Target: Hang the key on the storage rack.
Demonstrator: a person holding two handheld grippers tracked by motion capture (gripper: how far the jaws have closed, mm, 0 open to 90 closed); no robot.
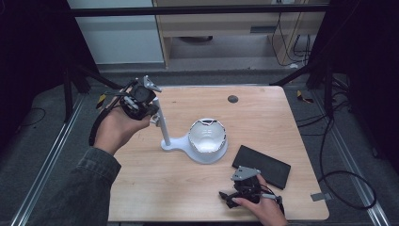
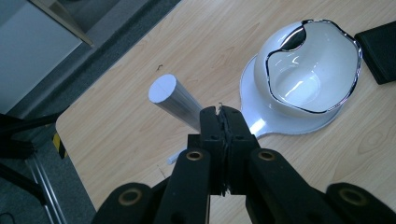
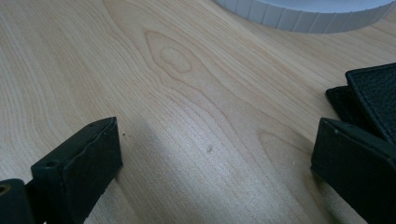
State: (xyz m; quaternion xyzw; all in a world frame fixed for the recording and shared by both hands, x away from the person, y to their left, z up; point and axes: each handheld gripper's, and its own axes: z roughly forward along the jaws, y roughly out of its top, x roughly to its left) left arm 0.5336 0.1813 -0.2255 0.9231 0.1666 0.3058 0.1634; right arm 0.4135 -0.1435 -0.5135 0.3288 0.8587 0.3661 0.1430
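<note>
The white stand is being taken as the thing in hand: a flat round base with a tab to one side, from which a white post is rising. On the round base a white bowl-shaped shell with a dark, wavy rim is being carried. The stand is being kept near the middle of the bench.

The post's long axis is being held close to upright, leaning slightly away from the shell toward the bench's far left corner. Its flat top end is being shown in the left gripper view, just beyond the jaw tips.

The left hand-held gripper is being held right at the upper part of the post, on the side away from the shell. Its jaws are being pressed together, with no gap and nothing seen between them; whether they are touching the post cannot be told. So the post is lying just ahead of and beside this hand-held gripper, and a grasp would probably call for the jaws to be spread first.

The right hand-held gripper is being rested low at the near edge of the bench, well apart from the stand on the shell's near side. Its jaws are being kept spread over bare wood, pinching nothing. A black wallet-like case is lying just beside it, between it and the base.

The left hand is being judged much the nearer to the post.
</note>
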